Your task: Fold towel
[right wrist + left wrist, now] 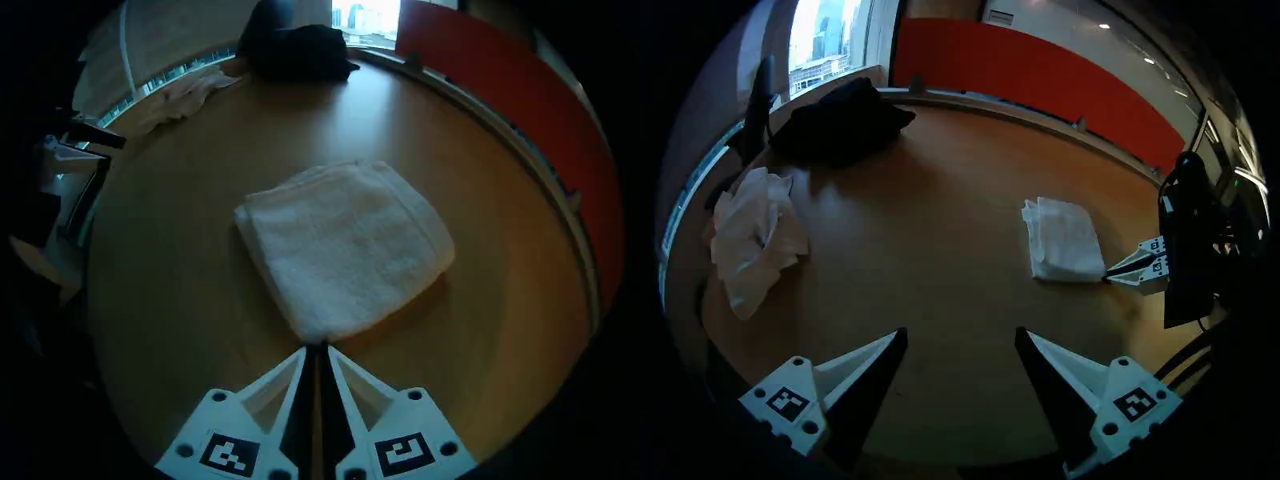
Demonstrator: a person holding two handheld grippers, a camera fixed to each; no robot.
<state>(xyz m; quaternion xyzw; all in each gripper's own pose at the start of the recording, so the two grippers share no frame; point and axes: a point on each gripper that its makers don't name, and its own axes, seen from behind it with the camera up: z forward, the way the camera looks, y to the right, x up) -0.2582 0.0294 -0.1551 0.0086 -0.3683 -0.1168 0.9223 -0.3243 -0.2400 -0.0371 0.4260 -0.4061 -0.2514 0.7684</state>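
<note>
While the folded white towel (pixel 344 244) is lying flat on the wooden table (pixel 952 176), the right gripper (pixel 318 352) is sitting at the towel's near corner, its fingers drawn almost together with just a thin slit showing between them; whether they are pinching any cloth cannot be told. In the left gripper view, its tips are meeting the towel's edge. The left gripper (pixel 960 332) is hovering above bare wood, well apart from the towel, its fingers spread wide and holding nothing. A crumpled white cloth (pixel 756 236) is lying toward the table's window side, near a black bundle (pixel 840 120), and a red wall panel (pixel 1040 72) is running behind the table.
</note>
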